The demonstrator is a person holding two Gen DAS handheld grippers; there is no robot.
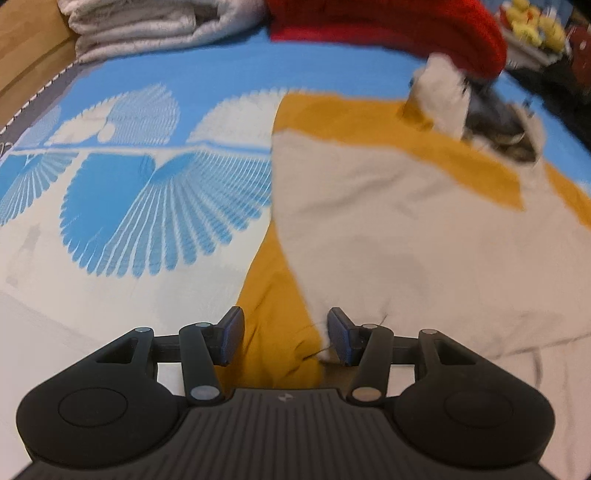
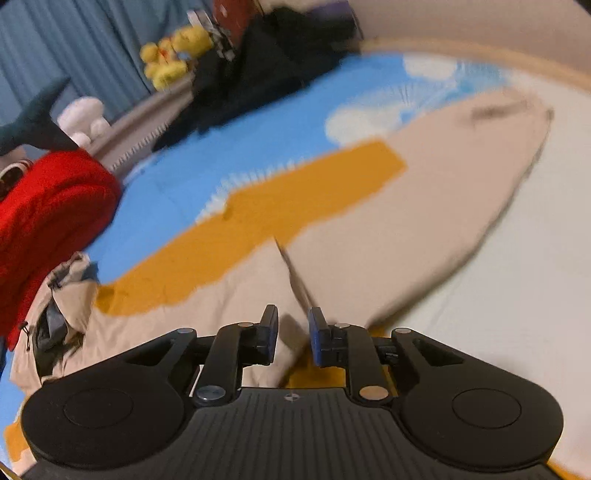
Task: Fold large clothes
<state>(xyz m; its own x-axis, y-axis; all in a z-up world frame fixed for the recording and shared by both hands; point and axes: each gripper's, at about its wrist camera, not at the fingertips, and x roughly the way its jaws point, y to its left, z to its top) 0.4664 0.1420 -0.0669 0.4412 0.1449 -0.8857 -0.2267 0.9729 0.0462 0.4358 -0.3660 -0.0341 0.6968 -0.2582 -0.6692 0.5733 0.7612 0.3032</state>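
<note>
Here a beige-and-mustard jacket lies spread on the bed, over its blue fan-print sheet. Beyond it sit a red garment by the hood, folded grey blankets and yellow plush ducks. The left gripper has its fingers wide apart, straddling the jacket's mustard hem. The right gripper has a narrower gap, beige cloth bunched between its fingers; whether they pinch it I cannot tell.
</note>
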